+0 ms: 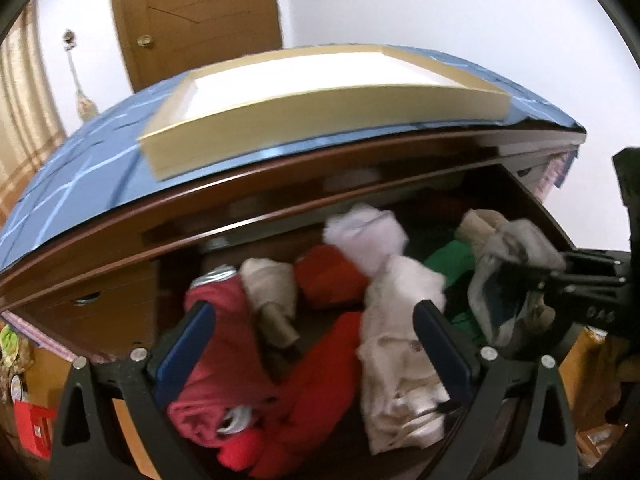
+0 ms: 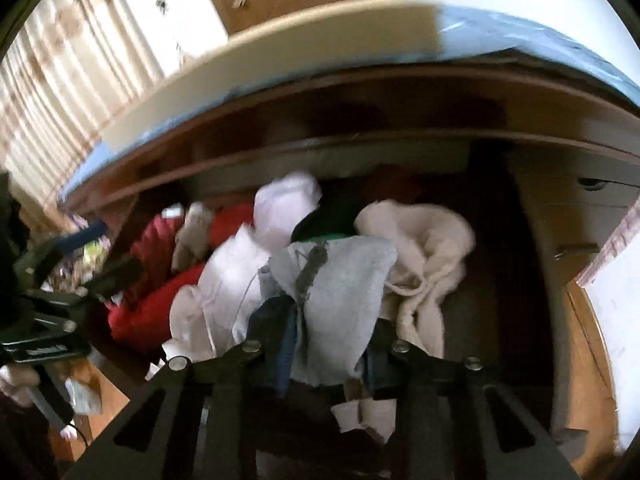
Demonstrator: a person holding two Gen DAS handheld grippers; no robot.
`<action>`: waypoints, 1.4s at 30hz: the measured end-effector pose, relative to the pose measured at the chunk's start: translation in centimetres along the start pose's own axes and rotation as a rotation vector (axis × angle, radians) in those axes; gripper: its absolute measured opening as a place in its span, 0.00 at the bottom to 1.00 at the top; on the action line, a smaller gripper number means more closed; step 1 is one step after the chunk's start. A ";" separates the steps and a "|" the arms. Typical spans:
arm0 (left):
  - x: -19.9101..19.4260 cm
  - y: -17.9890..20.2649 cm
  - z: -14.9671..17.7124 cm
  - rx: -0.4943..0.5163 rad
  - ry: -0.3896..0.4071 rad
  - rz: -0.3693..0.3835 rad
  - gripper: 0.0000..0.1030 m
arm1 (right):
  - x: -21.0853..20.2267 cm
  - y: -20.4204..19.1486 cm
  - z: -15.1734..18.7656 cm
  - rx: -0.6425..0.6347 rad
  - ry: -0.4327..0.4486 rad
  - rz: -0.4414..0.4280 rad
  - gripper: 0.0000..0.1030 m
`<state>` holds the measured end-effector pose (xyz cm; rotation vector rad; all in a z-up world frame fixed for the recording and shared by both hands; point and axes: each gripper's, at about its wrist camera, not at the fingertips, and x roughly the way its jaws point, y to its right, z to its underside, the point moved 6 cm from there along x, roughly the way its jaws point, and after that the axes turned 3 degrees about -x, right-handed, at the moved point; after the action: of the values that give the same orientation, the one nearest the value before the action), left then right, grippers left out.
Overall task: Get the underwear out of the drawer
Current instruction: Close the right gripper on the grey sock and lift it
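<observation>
Looking down into the open drawer (image 1: 532,204) of a dark wooden dresser (image 1: 280,184), we see it heaped with loose clothes; a dark red garment (image 1: 216,344) lies at the left, a brighter red one (image 1: 320,376) beside it, a cream piece (image 1: 400,360) toward the middle, a white bundle (image 1: 364,236) further back, and something green (image 1: 452,260) under the pile at the right; a beige roll (image 1: 268,292) sits between the two reds.

Our left claw (image 1: 316,340) hangs over the red and cream clothes with its blue-padded fingers (image 1: 188,352) spread wide, pinching nothing.

Our right claw (image 2: 316,344) has its fingers drawn close on a grey piece of underwear (image 2: 340,280) with a darker grey band down it; the cloth is bunched between the pads and sits at the right side of the drawer, over the green garment and just beside a cream bundle (image 2: 424,248); whether it has left the pile we cannot tell.

On top of the dresser lies a blue cloth (image 1: 80,184) with pale lines, and on that a shallow cream tray (image 1: 320,100), its inside white.

Behind stand a brown door (image 1: 192,20) and a pale curtain (image 2: 60,100); a red box (image 1: 34,428) sits low at the left; the small white print on the black claw bodies is too blurred for us to read.
</observation>
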<state>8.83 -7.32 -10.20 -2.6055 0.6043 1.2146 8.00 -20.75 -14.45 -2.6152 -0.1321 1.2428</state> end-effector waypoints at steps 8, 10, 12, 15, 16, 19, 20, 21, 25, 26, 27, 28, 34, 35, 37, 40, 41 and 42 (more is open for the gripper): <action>3.4 5.2 0.2 0.162 -0.141 0.062 0.78 | -3.4 1.9 -0.5 0.031 0.134 0.038 0.28; 4.7 5.8 0.7 0.178 -0.211 0.074 0.78 | -4.1 1.9 -0.8 0.017 0.169 0.044 0.28; 5.6 5.8 0.9 0.176 -0.240 0.055 0.75 | -4.7 1.7 -1.0 0.001 0.195 0.031 0.28; 6.3 5.8 1.3 0.154 -0.283 0.068 0.68 | -5.3 1.7 -1.3 0.008 0.220 0.012 0.28; 6.5 5.9 1.4 0.150 -0.293 0.075 0.66 | -5.7 1.7 -1.4 0.016 0.237 -0.008 0.28; 6.7 6.2 1.7 0.160 -0.315 0.079 0.55 | -6.7 1.3 -1.7 0.025 0.304 -0.101 0.28; 6.7 6.3 1.7 0.162 -0.316 0.080 0.46 | -6.9 1.1 -1.9 0.025 0.316 -0.123 0.28; 6.6 6.5 1.7 0.165 -0.311 0.092 0.38 | -6.9 1.1 -2.0 0.029 0.316 -0.129 0.28; 5.9 6.5 1.7 0.131 -0.288 0.130 0.29 | -6.7 1.4 -2.5 0.088 0.313 -0.187 0.29; 5.5 6.3 1.7 0.115 -0.277 0.142 0.27 | -6.9 1.4 -2.7 0.101 0.326 -0.208 0.29; 5.2 6.1 1.7 0.104 -0.268 0.150 0.26 | -7.2 1.4 -2.9 0.110 0.337 -0.224 0.29; 4.7 5.8 1.6 0.096 -0.259 0.156 0.26 | -7.5 1.4 -3.2 0.121 0.348 -0.241 0.29; 1.6 4.8 0.6 0.037 -0.168 0.177 0.23 | -8.1 1.4 -3.9 0.147 0.355 -0.272 0.31; 0.7 4.6 0.3 0.033 -0.146 0.179 0.23 | -8.2 1.4 -3.9 0.166 0.361 -0.295 0.31; -0.7 4.1 0.4 0.024 -0.118 0.180 0.23 | -8.2 1.6 -4.1 0.195 0.355 -0.324 0.31; -2.4 3.3 0.0 0.012 -0.082 0.175 0.23 | -7.5 1.3 -4.0 0.187 0.324 -0.312 0.30; -2.3 3.2 -0.6 0.010 -0.076 0.176 0.23 | -7.4 1.0 -4.0 0.187 0.318 -0.332 0.30; -2.8 3.2 -0.8 0.005 -0.064 0.180 0.23 | -7.4 0.9 -4.1 0.200 0.316 -0.369 0.30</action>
<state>6.37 -9.65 -7.61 -2.5418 0.8437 1.3407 6.48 -23.72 -6.59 -2.4299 -0.3895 0.6760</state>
